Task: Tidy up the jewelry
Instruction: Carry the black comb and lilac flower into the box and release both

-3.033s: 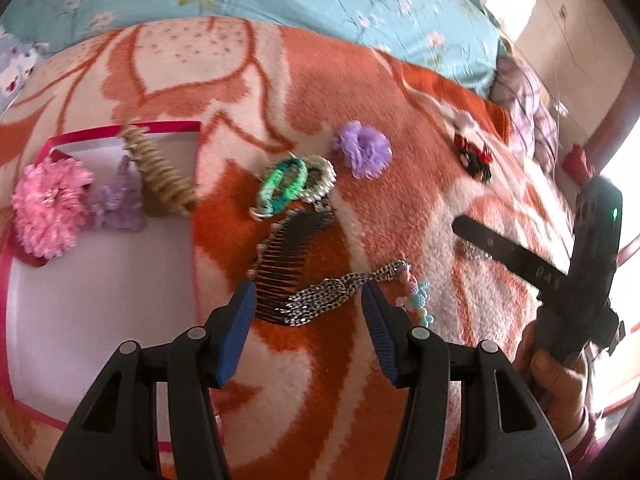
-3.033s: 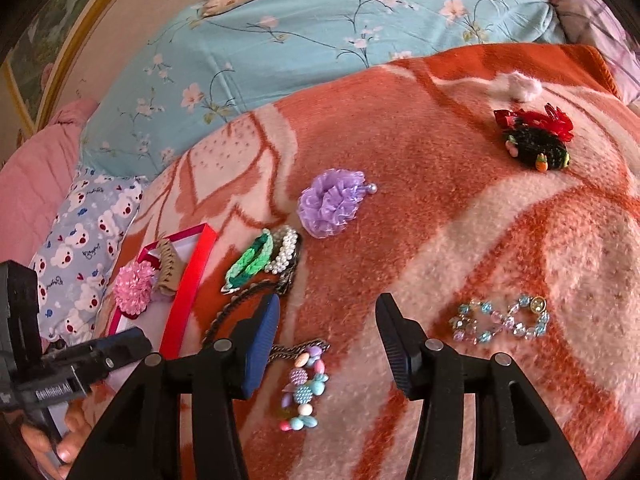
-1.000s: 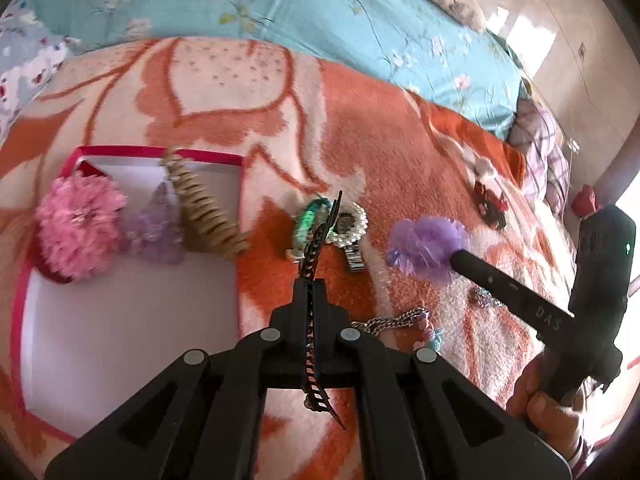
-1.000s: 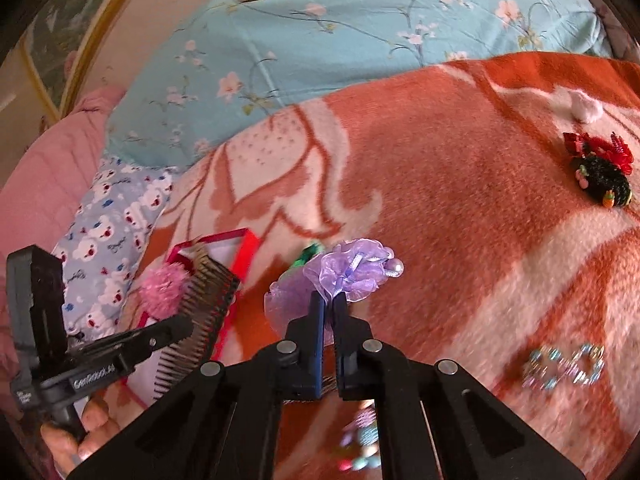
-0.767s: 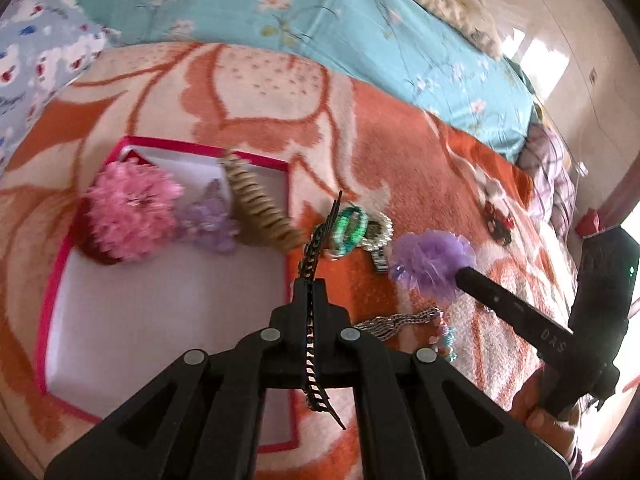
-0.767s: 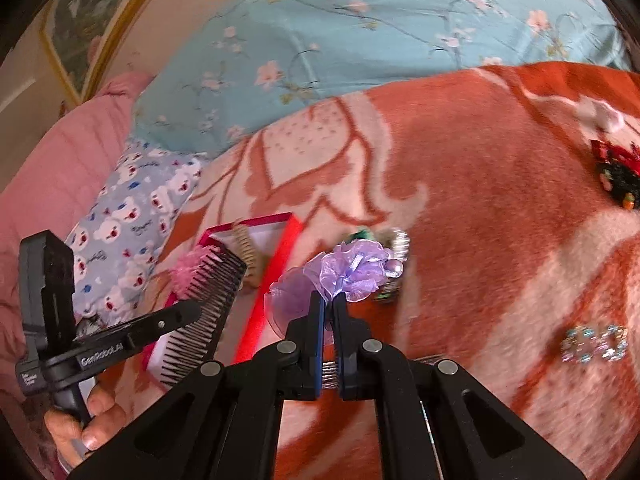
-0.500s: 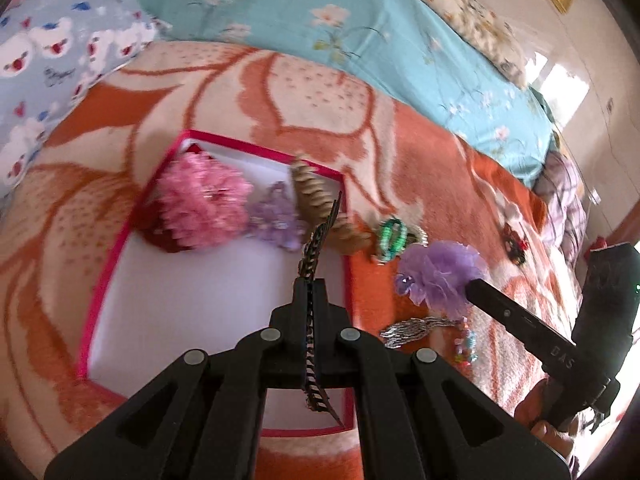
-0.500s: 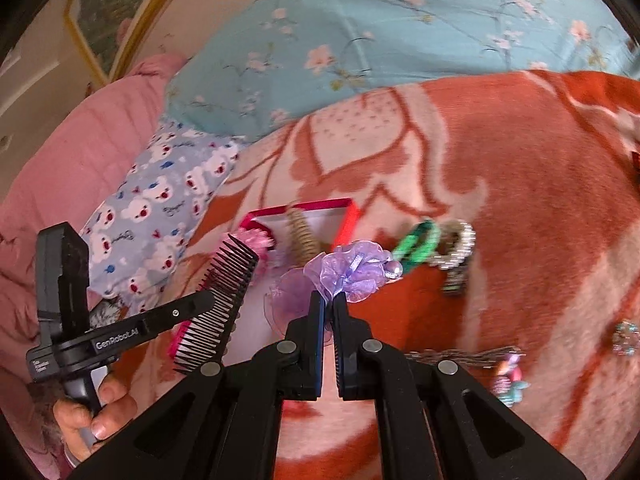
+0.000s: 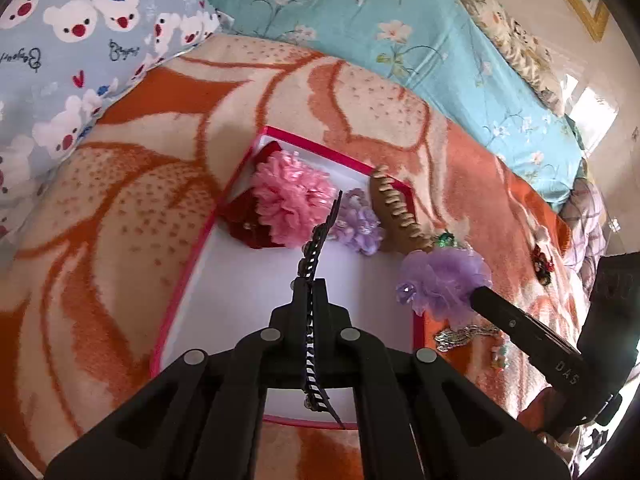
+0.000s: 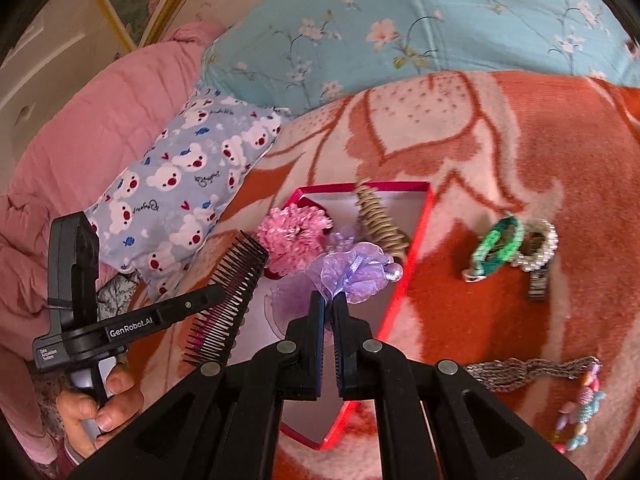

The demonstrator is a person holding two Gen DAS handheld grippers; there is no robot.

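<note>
The left gripper (image 9: 310,286) pinched a dark toothed comb (image 9: 320,236) edge-on over the white, pink-rimmed box (image 9: 188,280). The right gripper (image 10: 328,300) clamped a gauzy purple flower (image 10: 356,268) above the same box – ahead of both jaws lay a fluffy pink pompom (image 9: 292,200) and a ribbed tan clip (image 9: 398,210).

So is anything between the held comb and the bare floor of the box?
Nothing visible blocks it. The left hand-held gripper holds the comb above the box, whose near floor is bare. The pink flower, small purple flower and tan clip sit along the far end.
</note>
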